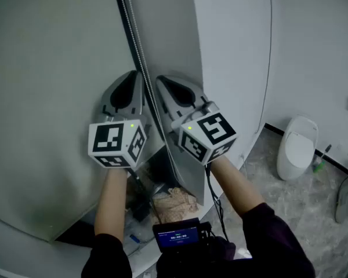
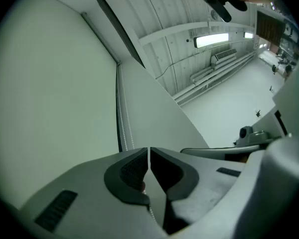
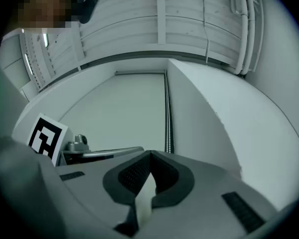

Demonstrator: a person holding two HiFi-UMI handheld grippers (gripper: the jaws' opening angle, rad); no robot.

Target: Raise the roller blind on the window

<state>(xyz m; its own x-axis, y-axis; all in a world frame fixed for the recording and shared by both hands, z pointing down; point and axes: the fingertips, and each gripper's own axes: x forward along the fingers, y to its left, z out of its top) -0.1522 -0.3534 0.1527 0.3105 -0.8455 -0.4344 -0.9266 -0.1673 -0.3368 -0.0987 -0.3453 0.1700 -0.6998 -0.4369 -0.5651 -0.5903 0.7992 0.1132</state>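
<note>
1. Left tool [image 2: 148, 154] is clamped shut on the bead chain [image 1: 140, 45], which threads between its jaws.
2. Right tool [image 3: 149, 154], just right of the chain, is closed too, apparently on nothing.
3. Chain hangs taut, its long axis running straight up and down.
4. Left of the chain, the roller blind [image 1: 52, 97] hangs flat, reaching well below both tools; I judge nearly all the raising is left.

A grey, marbled floor [image 1: 290, 213] is seen at the lower right, bordered by a dark skirting [image 1: 275, 131] along the wall. A white rounded fixture [image 1: 297, 146] is set on it close to that wall. A small green item [image 1: 320, 162] – too small to be identified – is placed just beside the fixture. Another white object [image 1: 346, 198] is cut off at the right edge.
</note>
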